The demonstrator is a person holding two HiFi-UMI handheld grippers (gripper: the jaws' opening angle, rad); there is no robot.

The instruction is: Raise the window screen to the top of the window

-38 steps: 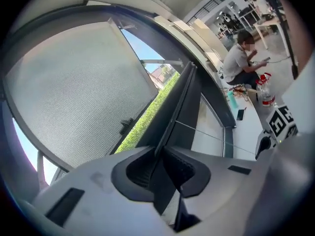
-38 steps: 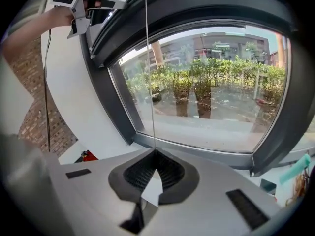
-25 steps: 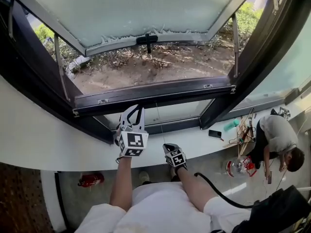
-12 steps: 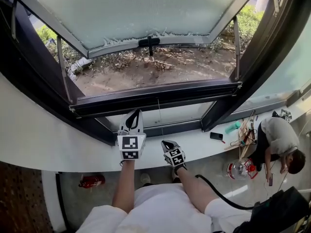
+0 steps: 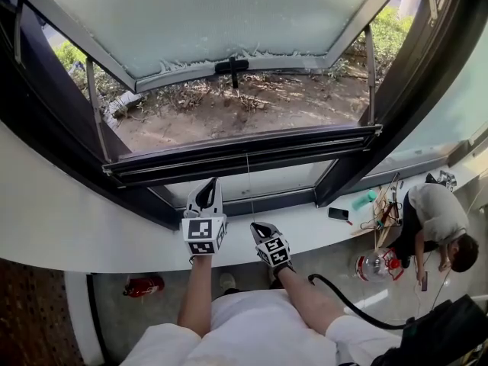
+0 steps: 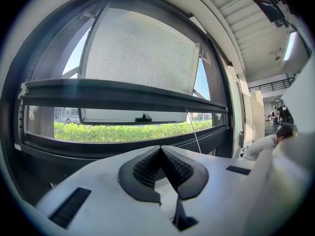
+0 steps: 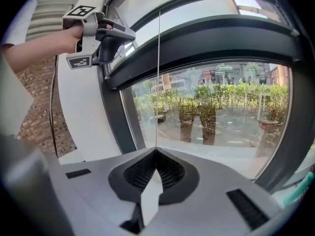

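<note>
The window screen's dark bottom bar (image 5: 244, 149) (image 6: 123, 95) (image 7: 206, 43) spans the window frame low down, with a thin pull cord (image 5: 248, 189) (image 7: 158, 82) hanging from it. My right gripper (image 5: 258, 226) (image 7: 156, 151) is shut on that cord, which runs straight up from its pads to the bar. My left gripper (image 5: 206, 186) (image 6: 161, 148) (image 7: 129, 33) is shut with nothing between its pads, just under the bar and left of the cord (image 6: 194, 132).
The glazed sash (image 5: 206, 14) with its black handle (image 5: 231, 65) is swung outward over bare ground. A white sill (image 5: 76, 227) runs below, bearing a phone (image 5: 337, 213) and a green object (image 5: 364, 198). A person (image 5: 438, 223) crouches at lower right; a red extinguisher (image 5: 143, 283) lies on the floor.
My left gripper's jaws have closed and its wrist has rolled upright. My right gripper has lifted slightly with the cord. The bar sits about where it was.
</note>
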